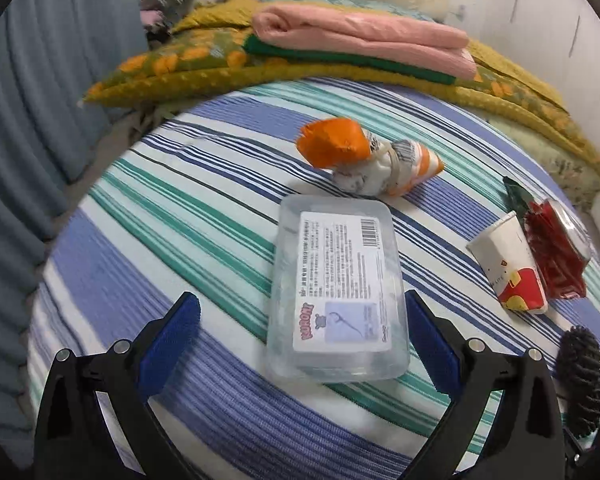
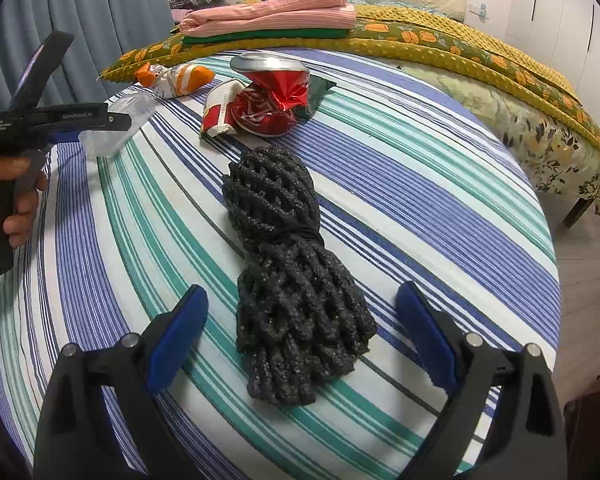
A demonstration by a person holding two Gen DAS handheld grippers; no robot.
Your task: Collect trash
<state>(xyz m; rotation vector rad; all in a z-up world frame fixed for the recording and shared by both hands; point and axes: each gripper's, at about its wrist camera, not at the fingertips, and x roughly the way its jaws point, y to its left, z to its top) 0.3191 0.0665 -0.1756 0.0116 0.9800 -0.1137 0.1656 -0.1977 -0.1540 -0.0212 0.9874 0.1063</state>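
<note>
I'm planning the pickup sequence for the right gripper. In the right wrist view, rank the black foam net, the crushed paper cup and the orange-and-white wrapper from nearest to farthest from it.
1. Black foam net: lies between the open jaws of the right gripper, untouched.
2. Crushed paper cup: mid-bed, beyond the net, beside red packaging.
3. Orange-and-white wrapper: farthest, upper left near the yellow blanket.

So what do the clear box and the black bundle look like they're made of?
Clear box: seemingly rigid translucent plastic with a glossy finish; bedsheet stripes show through it, and it carries a paper label. Black bundle: probably foam netting, matte with an open mesh.
</note>
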